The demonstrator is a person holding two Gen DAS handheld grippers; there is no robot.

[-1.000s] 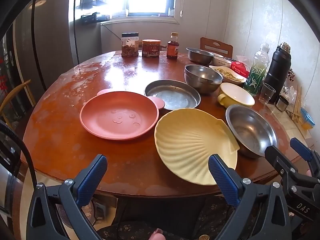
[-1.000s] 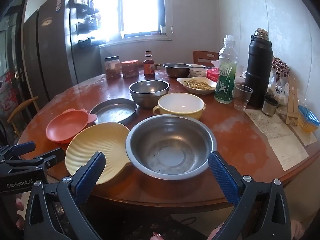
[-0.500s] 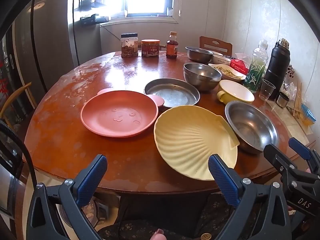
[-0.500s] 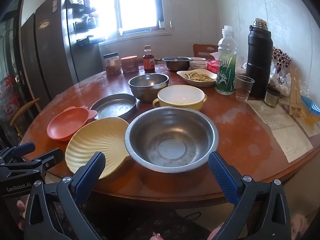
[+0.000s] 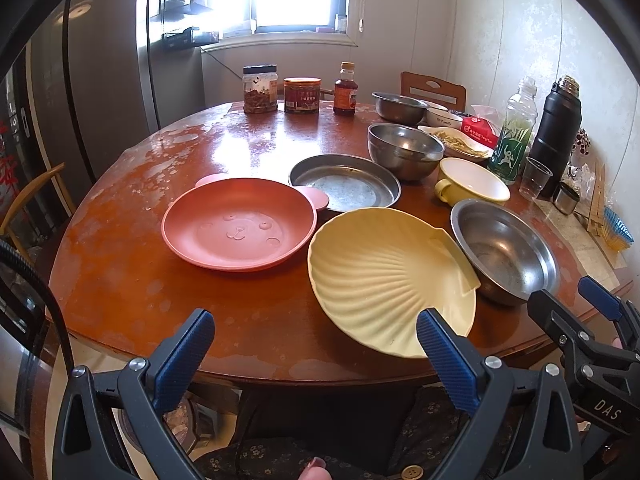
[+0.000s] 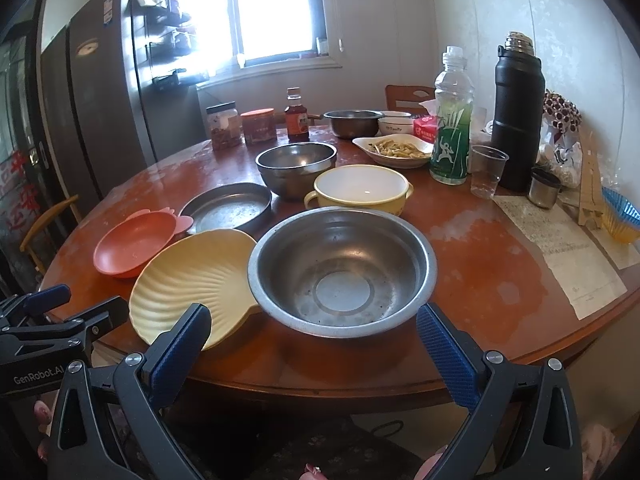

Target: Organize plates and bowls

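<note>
Plates and bowls sit spread on the round bench [image 5: 132, 280]. The shell-shaped yellow plate [image 5: 384, 276] looks light, stiff and slick, best pinched at its near rim; the steel bowl [image 6: 342, 266] seems light too. The left hand-held gripper [image 5: 316, 354] and right hand-held gripper [image 6: 316, 350] hover wide open and empty just short of them.

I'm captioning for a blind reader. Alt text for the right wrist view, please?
The open right gripper faces a large steel bowl near the round wooden table edge. A yellow shell-shaped plate lies left of it, its edge under the bowl's rim.
</note>
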